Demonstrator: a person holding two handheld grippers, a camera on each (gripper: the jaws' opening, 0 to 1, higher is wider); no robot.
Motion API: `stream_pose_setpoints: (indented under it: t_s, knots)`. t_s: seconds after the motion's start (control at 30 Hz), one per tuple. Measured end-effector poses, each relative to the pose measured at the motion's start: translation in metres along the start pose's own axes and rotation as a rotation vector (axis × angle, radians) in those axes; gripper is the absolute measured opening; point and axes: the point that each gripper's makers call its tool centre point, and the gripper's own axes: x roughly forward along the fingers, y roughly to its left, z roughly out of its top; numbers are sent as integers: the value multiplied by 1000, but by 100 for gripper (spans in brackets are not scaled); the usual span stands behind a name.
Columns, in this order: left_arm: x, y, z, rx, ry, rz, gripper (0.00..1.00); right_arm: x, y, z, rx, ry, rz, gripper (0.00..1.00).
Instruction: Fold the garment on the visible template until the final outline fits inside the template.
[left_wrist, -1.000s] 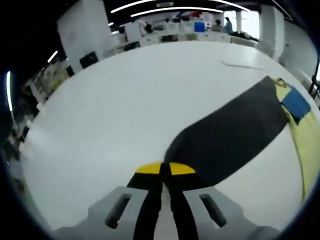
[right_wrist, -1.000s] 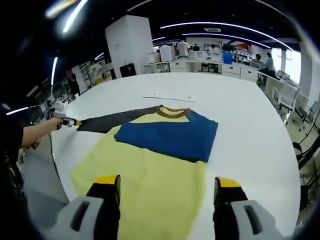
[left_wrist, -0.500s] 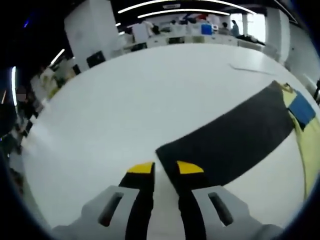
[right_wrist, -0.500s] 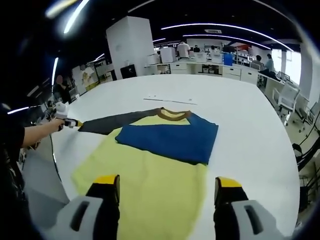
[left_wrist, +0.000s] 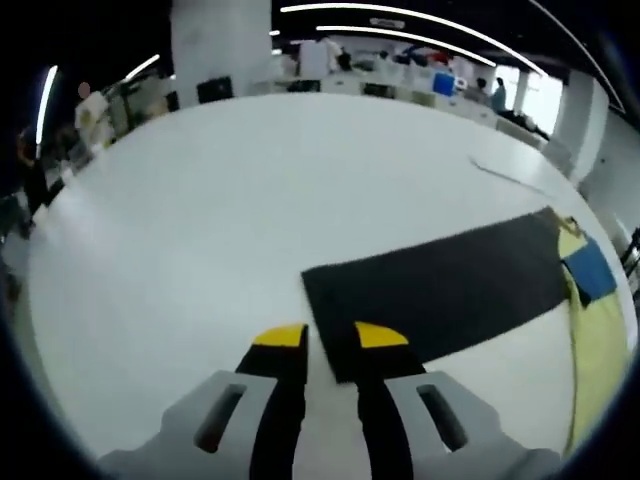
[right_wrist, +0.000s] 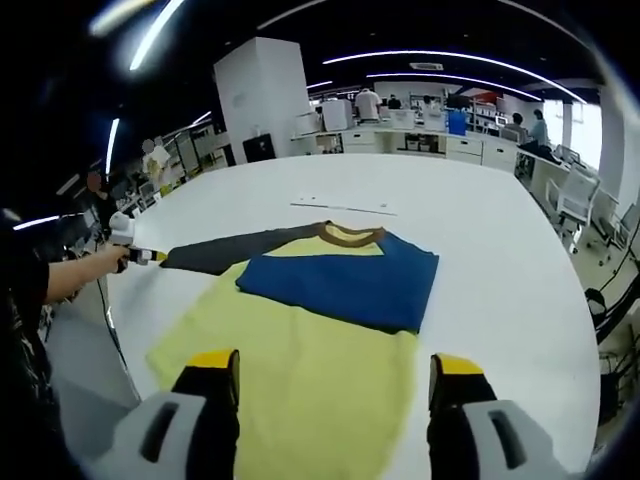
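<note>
A soft knit garment (right_wrist: 300, 340) is seen lying flat on a smooth, matte white surface (right_wrist: 480, 230) in the right gripper view. Its body is pale yellow; a blue sleeve (right_wrist: 345, 280) is folded across the chest as a broad, flat panel, and a brown ribbed collar (right_wrist: 350, 235) marks the far end. The long axis of the body runs from the hem, near the right claw (right_wrist: 327, 395), away to the collar. A dark grey sleeve (right_wrist: 215, 253) is stretched out sideways from the shoulder as a long, flat band, with its cuff end pointed toward the left claw (right_wrist: 150, 258), which is held in a person's hand (right_wrist: 105, 262) at the edge of the surface. The right claw's yellow-tipped black jaws are seen wide apart over the hem, with nothing between them.

In the left gripper view, the dark grey sleeve (left_wrist: 440, 295) appears as a smooth, unwrinkled strip with a straight, squared cuff edge; its length runs from just ahead of the left claw (left_wrist: 330, 338) toward the yellow body (left_wrist: 600, 340) and a patch of blue (left_wrist: 590, 275). The left claw's jaws are parted slightly, with white surface (left_wrist: 200, 230) showing in the gap; one tip lies over the sleeve's near corner. A thin pale strip (right_wrist: 340, 207) lies on the surface beyond the collar.
</note>
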Motion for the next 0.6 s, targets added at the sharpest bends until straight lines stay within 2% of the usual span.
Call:
stream_pose_setpoints:
  t_s: [0.17, 0.3, 0.6]
  knots:
    - [1, 2, -6, -75, 19, 30, 16, -3, -1, -1, 2, -1, -5, 77]
    - [3, 0, -7, -48, 32, 36, 15, -4, -2, -3, 1, 4, -5, 78]
    - [3, -7, -6, -59, 65, 50, 9, -10, -4, -6, -9, 11, -9, 80]
